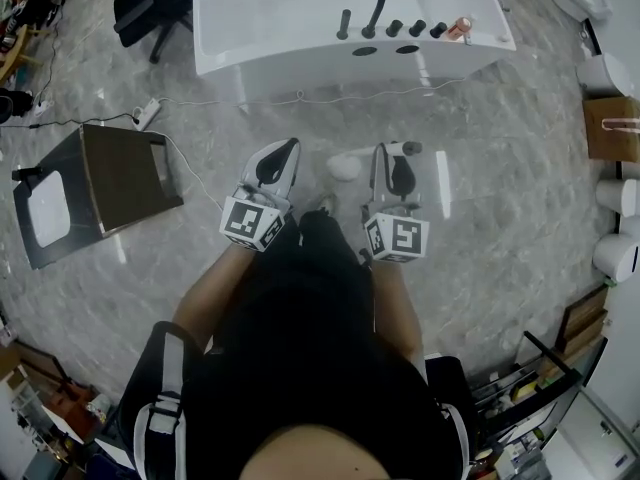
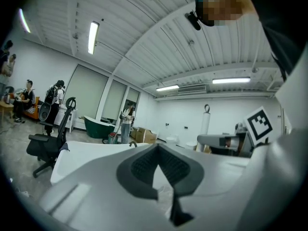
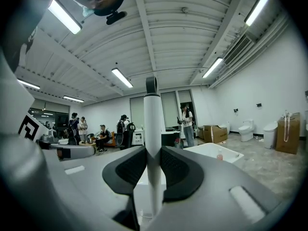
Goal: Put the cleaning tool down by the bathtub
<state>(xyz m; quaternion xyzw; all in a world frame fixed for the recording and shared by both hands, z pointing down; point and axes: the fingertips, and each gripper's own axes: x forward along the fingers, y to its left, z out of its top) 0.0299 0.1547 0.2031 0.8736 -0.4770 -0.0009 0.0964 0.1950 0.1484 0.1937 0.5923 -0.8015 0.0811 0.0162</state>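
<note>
The white bathtub [image 1: 300,48] stands on the grey floor ahead of me, with black taps [image 1: 392,30] on its near ledge; it also shows low in the left gripper view [image 2: 86,154] and the right gripper view [image 3: 211,151]. My right gripper [image 1: 396,150] [image 3: 153,150] is shut on the cleaning tool's white handle [image 3: 152,121], which rises upright between the pads to a grey tip [image 1: 411,148]. A white rounded lump [image 1: 343,166] lies low between the grippers; I cannot tell whether it belongs to the tool. My left gripper [image 1: 288,148] [image 2: 157,147] is shut and holds nothing.
A dark vanity cabinet with a white basin [image 1: 100,183] stands at the left, with a power strip and its cable [image 1: 148,114] running past the tub. A black office chair [image 1: 150,3] is at the back left. Toilets [image 1: 605,73] and a cardboard box [image 1: 610,128] line the right side.
</note>
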